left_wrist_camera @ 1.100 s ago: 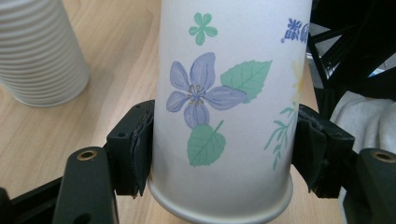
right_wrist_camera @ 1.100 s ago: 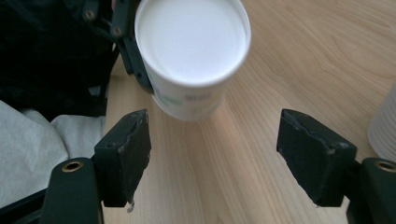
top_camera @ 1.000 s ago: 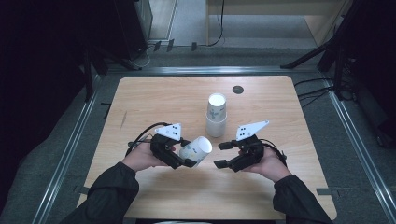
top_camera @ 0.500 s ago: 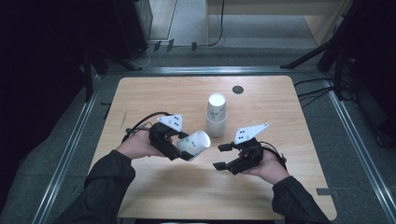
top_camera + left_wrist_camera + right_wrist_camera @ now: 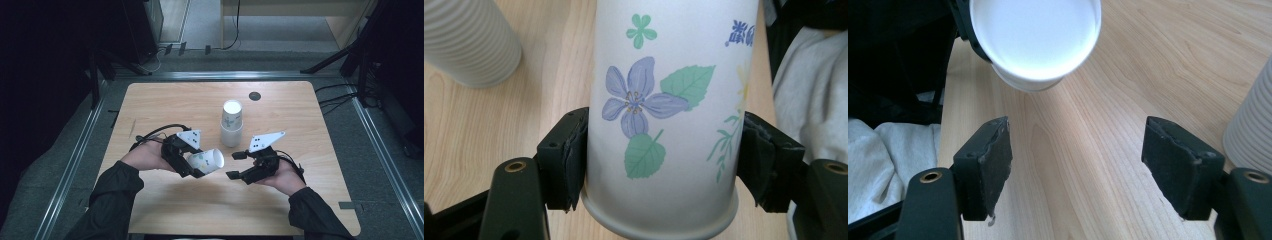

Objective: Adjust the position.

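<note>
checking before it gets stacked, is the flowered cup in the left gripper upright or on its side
On its side. The flowered paper cup lies sideways in the left gripper, open mouth toward the open right gripper, off the table.

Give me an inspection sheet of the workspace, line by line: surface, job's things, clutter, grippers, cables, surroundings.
Surface: light wooden table, with a dark round spot near its far edge.
Job's things: flowered paper cup held on its side, mouth toward the right gripper; stack of cups upright at table centre.
Clutter: nothing seen.
Grippers: left gripper clamps the flowered cup near its base; right gripper open, nothing between its jaws.
Cables: black cable loops from the left gripper; more cables on the floor to the right.
Surroundings: grey floor, metal rails beside the table, dark equipment behind.
</note>
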`<state>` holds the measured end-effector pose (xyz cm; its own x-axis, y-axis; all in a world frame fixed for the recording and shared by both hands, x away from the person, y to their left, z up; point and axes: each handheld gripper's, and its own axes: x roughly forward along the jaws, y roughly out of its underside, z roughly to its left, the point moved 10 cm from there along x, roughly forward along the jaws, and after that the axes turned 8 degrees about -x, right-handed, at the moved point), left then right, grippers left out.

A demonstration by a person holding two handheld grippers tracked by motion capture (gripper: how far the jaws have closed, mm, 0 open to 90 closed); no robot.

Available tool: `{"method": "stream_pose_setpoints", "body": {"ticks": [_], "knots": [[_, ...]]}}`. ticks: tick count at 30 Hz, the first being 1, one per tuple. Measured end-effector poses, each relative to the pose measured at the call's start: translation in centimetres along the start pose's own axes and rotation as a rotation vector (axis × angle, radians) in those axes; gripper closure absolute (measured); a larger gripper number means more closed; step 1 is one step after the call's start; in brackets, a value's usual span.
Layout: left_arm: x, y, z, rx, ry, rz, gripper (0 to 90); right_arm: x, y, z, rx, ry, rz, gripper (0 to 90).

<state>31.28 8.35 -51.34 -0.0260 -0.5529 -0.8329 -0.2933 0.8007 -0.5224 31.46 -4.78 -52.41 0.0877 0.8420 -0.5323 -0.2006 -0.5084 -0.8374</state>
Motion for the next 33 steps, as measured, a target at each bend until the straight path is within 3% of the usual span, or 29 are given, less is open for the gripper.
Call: {"method": "stream_pose_setpoints", "body": {"ticks": [5,19,27,33], "knots": [[0.5,-0.1,-0.2,0.012,-0.001,0.016,29.3,0.4,0.0,0.1,-0.009,-0.012,0.000,28.3],[2.0,0.0,-0.7,0.063,-0.025,0.125,29.3,1.1,-0.6,1.0,-0.047,-0.038,-0.012,23.8],[2.5,-0.1,-0.7,0.072,-0.056,0.186,29.4,1.9,-0.6,1.4,-0.058,-0.053,0.003,23.8],[2.5,-0.2,-0.8,0.068,-0.062,0.204,29.4,2.6,-0.6,1.7,-0.065,-0.071,0.012,23.9]]}}
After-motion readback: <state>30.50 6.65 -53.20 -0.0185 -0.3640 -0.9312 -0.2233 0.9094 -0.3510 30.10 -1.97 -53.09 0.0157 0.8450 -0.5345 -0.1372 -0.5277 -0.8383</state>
